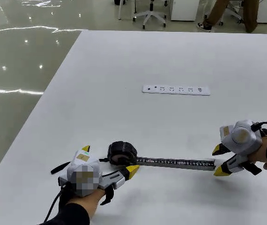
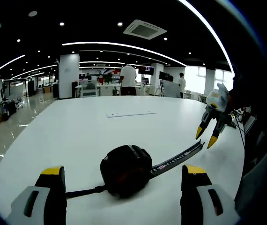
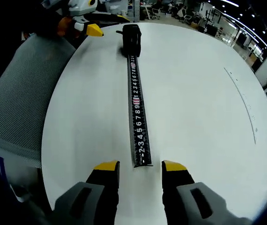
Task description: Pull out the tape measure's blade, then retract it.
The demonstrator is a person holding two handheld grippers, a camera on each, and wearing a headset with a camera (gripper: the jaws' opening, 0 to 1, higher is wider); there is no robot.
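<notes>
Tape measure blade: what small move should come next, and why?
Probably close the right gripper on the blade tip and guide it back toward the case: the blade lies extended, its tip just at the open jaws, left gripper open around the case.

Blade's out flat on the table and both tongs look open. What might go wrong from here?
1. The blade lies extended with its tip between the open right tongs, ungripped. If it retracts now, it may whip back uncontrolled.
2. The tape measure case sits loose between the open left tongs. Closing off-centre might push or spin it and drag the blade sideways.
</notes>
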